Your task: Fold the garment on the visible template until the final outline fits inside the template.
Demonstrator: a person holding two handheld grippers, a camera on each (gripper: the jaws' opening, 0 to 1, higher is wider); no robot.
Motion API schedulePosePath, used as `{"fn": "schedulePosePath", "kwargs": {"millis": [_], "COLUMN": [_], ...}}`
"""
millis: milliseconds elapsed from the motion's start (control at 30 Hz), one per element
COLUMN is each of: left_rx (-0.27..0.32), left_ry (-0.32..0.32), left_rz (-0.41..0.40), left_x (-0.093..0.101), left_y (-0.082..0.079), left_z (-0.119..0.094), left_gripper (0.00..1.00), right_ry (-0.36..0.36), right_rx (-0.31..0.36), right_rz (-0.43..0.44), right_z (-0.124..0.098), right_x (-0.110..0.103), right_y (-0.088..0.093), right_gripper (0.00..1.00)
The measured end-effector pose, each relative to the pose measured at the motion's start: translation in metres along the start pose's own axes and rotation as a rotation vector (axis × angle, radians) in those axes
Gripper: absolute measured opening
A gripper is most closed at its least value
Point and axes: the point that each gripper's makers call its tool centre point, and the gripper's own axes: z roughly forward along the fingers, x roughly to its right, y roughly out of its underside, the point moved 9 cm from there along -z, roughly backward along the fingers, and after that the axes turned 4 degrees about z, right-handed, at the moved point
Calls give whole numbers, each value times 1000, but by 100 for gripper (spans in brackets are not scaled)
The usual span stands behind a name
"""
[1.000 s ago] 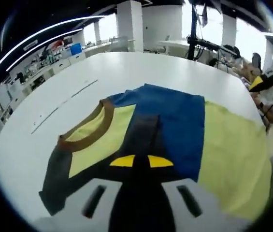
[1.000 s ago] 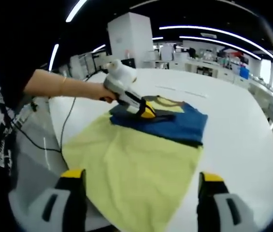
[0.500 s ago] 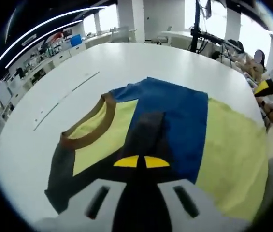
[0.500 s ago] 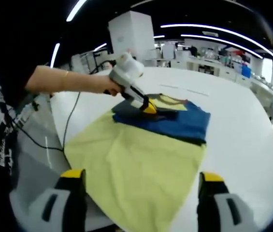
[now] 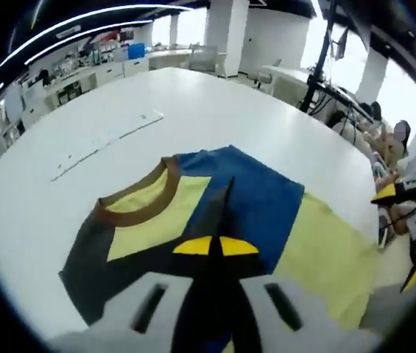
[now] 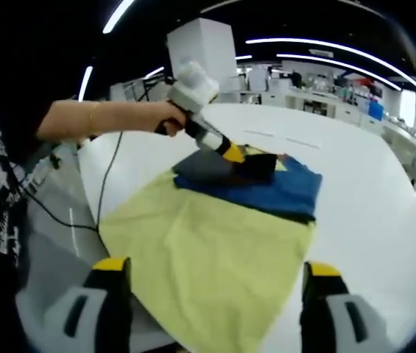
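Note:
The garment (image 5: pixel 193 213) is a T-shirt lying flat on the white table (image 5: pixel 193 110), with yellow, blue and dark grey panels and a brown collar (image 5: pixel 138 202). My left gripper (image 5: pixel 215 246) is shut on a dark sleeve flap (image 5: pixel 219 209), which it holds raised over the blue panel. From the right gripper view, the left gripper (image 6: pixel 226 152) holds that dark flap (image 6: pixel 259 168) above the blue part (image 6: pixel 285 193). My right gripper (image 6: pixel 215 268) stands open over the yellow lower half (image 6: pixel 208 243), touching nothing.
Thin line marks (image 5: pixel 104 140) run across the table beyond the collar. A person's arm (image 6: pixel 104 118) reaches in from the left, and a cable (image 6: pixel 101 198) hangs at the near table edge. Desks and pillars stand far behind.
The left gripper has risen and carried the dark sleeve flap up off the shirt, towards the blue panel. The right gripper has stayed put and open.

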Motion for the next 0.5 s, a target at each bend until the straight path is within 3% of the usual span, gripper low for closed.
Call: {"fn": "schedulePosePath", "kwargs": {"millis": [100,300,500], "left_rx": [20,46,32], "left_ry": [31,71,118], "left_rz": [-55,-78,-133], "left_x": [15,33,51], "left_y": [-6,-21,-26], "left_z": [-7,-8,-1], "left_gripper": [0,0,0], "right_ry": [0,2,11], "right_rx": [1,0,-7], "right_rz": [-5,-4,-5], "right_z": [-1,-4,-7], "right_x": [-1,0,0], "right_y": [0,3,7], "right_gripper": [97,97,97]}}
